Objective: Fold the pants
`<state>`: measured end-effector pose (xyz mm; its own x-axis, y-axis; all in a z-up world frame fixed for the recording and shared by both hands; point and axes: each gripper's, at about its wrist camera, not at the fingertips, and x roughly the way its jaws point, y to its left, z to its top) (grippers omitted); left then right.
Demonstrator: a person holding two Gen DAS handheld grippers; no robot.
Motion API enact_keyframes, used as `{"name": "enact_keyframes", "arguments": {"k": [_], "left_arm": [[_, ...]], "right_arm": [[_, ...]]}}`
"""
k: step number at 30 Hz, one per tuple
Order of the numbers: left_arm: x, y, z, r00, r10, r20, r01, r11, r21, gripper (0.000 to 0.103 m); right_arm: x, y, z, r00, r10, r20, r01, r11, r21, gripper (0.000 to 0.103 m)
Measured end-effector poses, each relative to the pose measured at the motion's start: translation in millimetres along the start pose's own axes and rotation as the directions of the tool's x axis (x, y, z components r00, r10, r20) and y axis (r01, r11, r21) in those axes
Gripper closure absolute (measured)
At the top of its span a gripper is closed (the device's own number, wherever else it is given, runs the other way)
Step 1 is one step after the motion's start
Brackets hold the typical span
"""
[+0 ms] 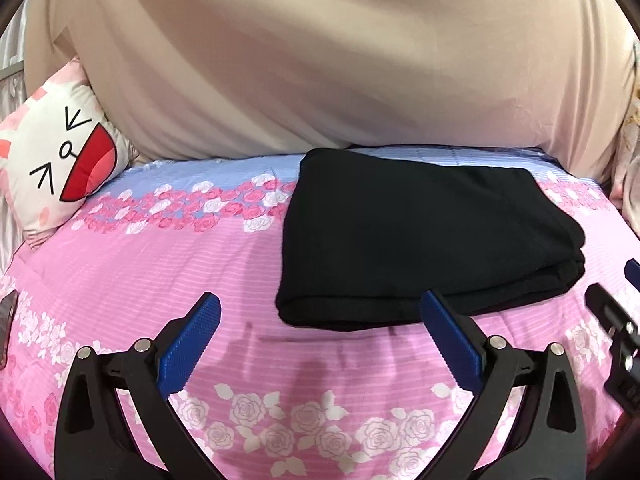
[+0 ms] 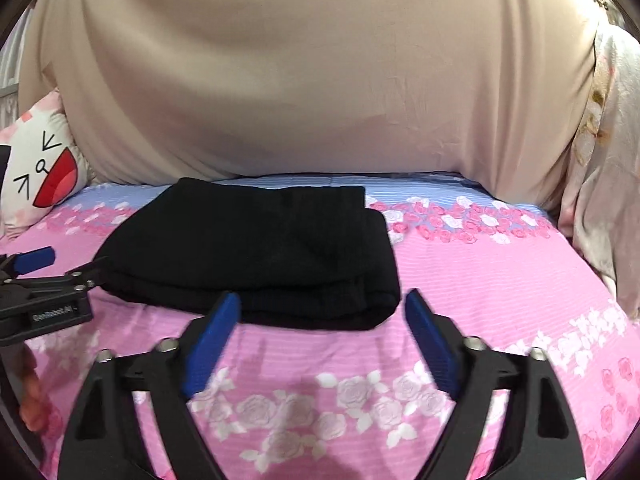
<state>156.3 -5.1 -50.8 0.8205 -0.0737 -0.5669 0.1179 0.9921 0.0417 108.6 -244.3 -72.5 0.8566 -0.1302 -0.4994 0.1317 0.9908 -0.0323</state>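
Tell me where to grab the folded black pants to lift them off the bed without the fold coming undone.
Grip the pants at the thick near edge, where the layers stack, coming in low from the front with the right gripper. Its jaws are open and already face that edge. A bite across all the layers should probably hold the fold.

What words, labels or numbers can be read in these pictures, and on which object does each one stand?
"GenRobot.AI": a small label on the body of the left gripper, in the right wrist view; slightly blurred, so the reading is probable.
The pillow carries only a drawn cartoon face, no words.
No text shows on the black pants, the floral bedsheet or the right gripper.
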Motion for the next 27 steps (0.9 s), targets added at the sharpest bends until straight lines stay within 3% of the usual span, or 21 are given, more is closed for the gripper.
{"name": "enact_keyframes", "arguments": {"k": [2,3,8,11,17,27], "left_arm": [[-5,-5,0,1.000,0.006,0.030,-0.007,1.000,0.022,0.005],[-9,-8,0,0.999,0.009,0.049,-0.011,0.999,0.036,0.005],[-19,-25,-7,0.994,0.049,0.100,-0.059,0.993,0.099,0.005],[-24,-32,-10,0.993,0.037,0.113,-0.049,0.993,0.111,0.005],[-19,-29,-10,0.998,-0.035,0.056,0.031,0.997,0.075,0.005],[-13,-24,-11,1.000,-0.006,0.025,0.005,0.999,0.046,0.005]], "right_arm": [[-7,0,-2,0.999,-0.019,0.027,0.019,1.000,0.007,0.016],[-12,1,-2,0.999,-0.032,0.036,0.031,0.999,0.012,0.010],[-15,1,-1,0.998,-0.052,0.030,0.051,0.999,0.016,0.010],[-11,2,-1,0.999,-0.051,0.016,0.051,0.999,0.008,0.010],[-6,-2,-3,0.999,-0.043,-0.010,0.043,0.999,0.033,0.005],[-2,-7,-2,0.999,-0.037,-0.033,0.039,0.998,0.056,0.005]]}}
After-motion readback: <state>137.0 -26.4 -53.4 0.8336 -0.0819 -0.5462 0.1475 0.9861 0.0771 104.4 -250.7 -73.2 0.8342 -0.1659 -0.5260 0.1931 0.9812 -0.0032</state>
